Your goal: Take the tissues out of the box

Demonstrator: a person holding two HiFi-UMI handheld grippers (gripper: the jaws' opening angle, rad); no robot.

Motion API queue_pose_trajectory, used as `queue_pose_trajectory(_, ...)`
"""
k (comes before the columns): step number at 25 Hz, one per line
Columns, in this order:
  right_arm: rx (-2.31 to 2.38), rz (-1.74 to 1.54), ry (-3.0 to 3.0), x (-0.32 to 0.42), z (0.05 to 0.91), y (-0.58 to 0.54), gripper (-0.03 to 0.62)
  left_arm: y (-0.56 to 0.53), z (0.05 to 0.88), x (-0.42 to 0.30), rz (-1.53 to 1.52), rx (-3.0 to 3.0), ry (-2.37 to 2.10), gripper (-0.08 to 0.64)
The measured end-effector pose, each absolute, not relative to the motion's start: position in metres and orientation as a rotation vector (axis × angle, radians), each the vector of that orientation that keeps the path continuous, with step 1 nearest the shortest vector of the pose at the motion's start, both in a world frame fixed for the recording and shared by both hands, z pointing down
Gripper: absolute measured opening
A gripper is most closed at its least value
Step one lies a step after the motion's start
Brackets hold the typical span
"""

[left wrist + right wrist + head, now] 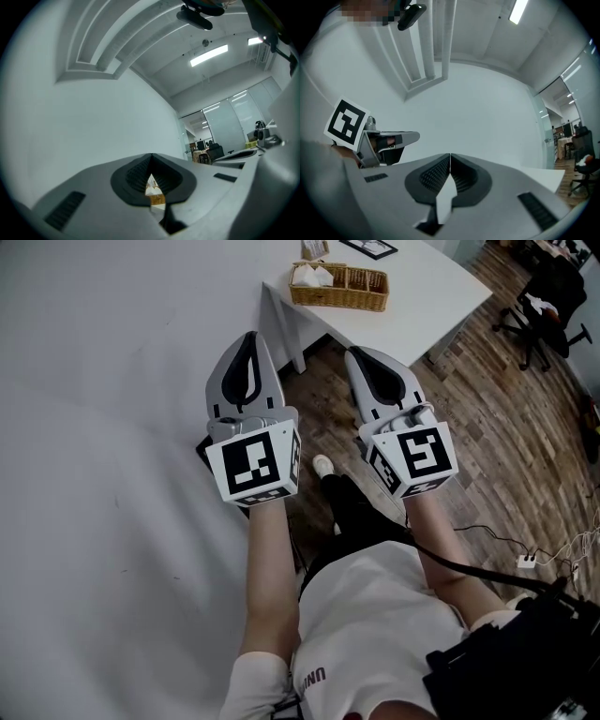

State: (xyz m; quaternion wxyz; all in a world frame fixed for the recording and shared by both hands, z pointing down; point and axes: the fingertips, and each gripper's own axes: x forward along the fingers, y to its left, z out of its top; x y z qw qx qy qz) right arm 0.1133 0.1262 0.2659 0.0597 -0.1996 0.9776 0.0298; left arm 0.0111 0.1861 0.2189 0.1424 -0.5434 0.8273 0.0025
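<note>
A wicker basket stands on the white table ahead of me, with white tissues sticking up from its left compartment. Both grippers are held in the air, well short of the table and pointing toward it. My left gripper has its jaws together and holds nothing. My right gripper is beside it, also shut and empty. In the left gripper view, the shut left gripper shows a sliver of tissue and basket through the gap behind the tips. In the right gripper view, the right gripper is shut against the white wall.
A plain white wall fills the left side. A black office chair stands on the wood floor at the far right. Cables and a power strip lie on the floor at the right. A dark framed item lies on the table.
</note>
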Motion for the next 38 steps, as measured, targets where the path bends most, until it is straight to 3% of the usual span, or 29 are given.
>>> queue_pose_trajectory(38,-0.841,-0.042,2.91,-0.048,0.248,-0.167,0.021,-0.09,0.24,-0.178,-0.06,-1.746,2.435,0.012)
